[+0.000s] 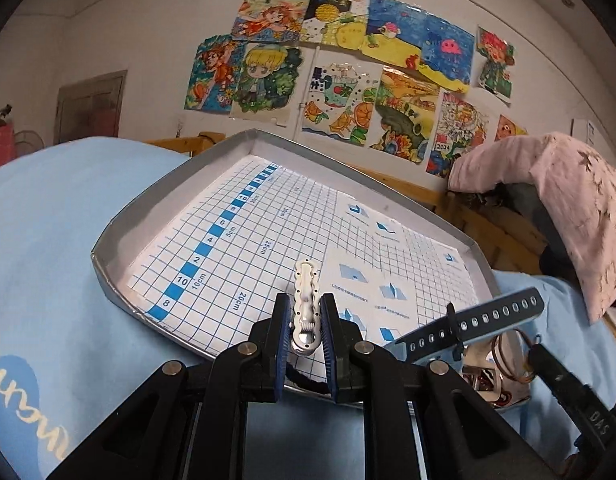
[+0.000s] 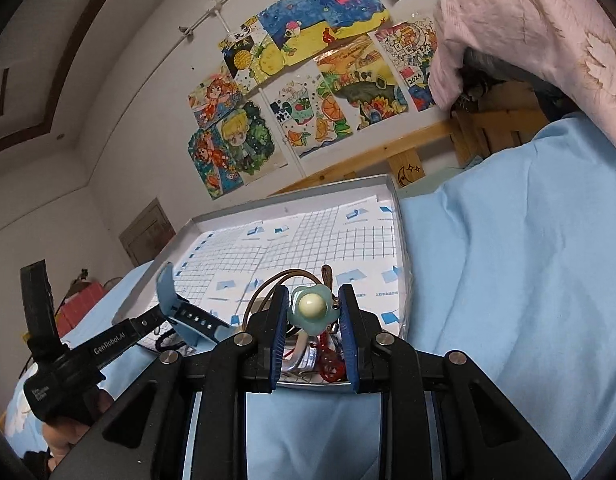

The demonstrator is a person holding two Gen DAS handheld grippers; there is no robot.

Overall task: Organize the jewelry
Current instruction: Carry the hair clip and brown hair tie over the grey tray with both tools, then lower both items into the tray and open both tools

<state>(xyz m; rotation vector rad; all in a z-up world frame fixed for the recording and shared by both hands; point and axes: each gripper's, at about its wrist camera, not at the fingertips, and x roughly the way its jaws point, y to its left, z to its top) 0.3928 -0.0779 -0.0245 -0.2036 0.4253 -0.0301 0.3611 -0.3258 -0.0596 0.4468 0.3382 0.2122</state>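
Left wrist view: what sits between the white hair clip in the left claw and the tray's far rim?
Only bare blue-grid paper lies between the white hair clip, gripped by the left claw, and the tray's far rim.

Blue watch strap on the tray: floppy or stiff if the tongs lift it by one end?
The strap probably flexes: in the right view it curves up off the tray. It looks thin and perforated, so likely light. The smooth surface may slip in the tongs, and the free end would likely sag and swing.
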